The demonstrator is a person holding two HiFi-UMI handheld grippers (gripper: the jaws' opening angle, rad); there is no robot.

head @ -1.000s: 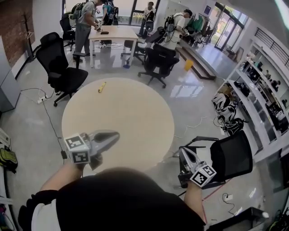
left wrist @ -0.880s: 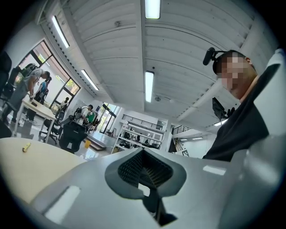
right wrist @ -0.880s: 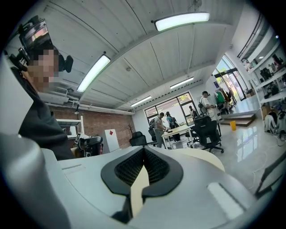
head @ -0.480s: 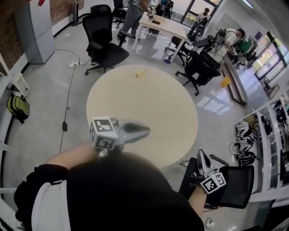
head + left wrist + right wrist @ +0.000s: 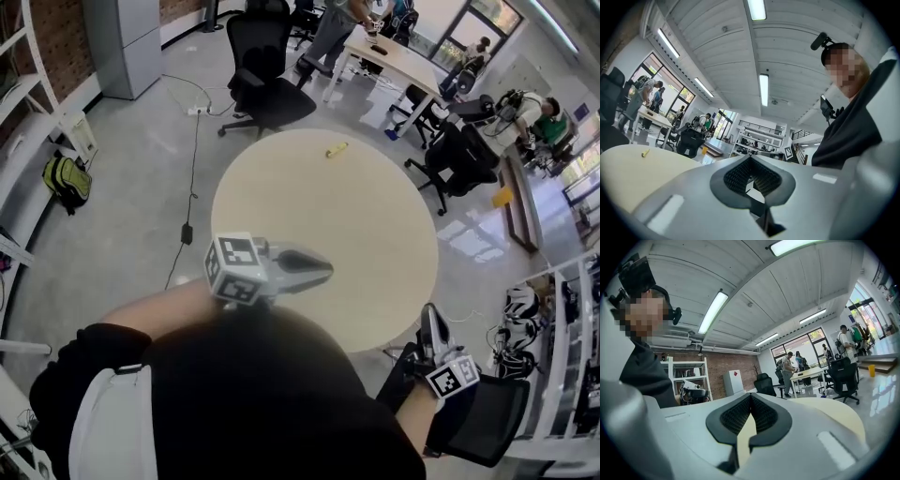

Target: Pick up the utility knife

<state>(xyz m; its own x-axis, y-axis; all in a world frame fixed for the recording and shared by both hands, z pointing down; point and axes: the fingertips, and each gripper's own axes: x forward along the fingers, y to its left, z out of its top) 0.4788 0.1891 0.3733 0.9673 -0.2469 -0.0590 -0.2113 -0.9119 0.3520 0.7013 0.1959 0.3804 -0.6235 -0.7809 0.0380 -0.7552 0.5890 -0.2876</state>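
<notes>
The yellow utility knife (image 5: 337, 150) lies near the far edge of the round beige table (image 5: 319, 216). In the left gripper view the utility knife (image 5: 645, 153) is a small yellow shape far off on the table (image 5: 623, 168). My left gripper (image 5: 328, 269) hovers over the table's near left part, jaws shut and empty, far from the knife. My right gripper (image 5: 428, 310) sits just off the table's near right edge, also shut with nothing in it. The left gripper (image 5: 751, 159) and right gripper (image 5: 750, 397) both show pads together.
Black office chairs stand beyond the table (image 5: 272, 89) and at its right (image 5: 459, 155), and another is by my right arm (image 5: 487, 422). People work at a wooden desk (image 5: 403, 56) at the back. A cable (image 5: 192, 169) trails on the floor at left, near a backpack (image 5: 66, 178).
The head view has swung, so the table and knife now sit further right and higher. My right gripper has moved in toward the table's near right edge. The left gripper has shifted only slightly.
</notes>
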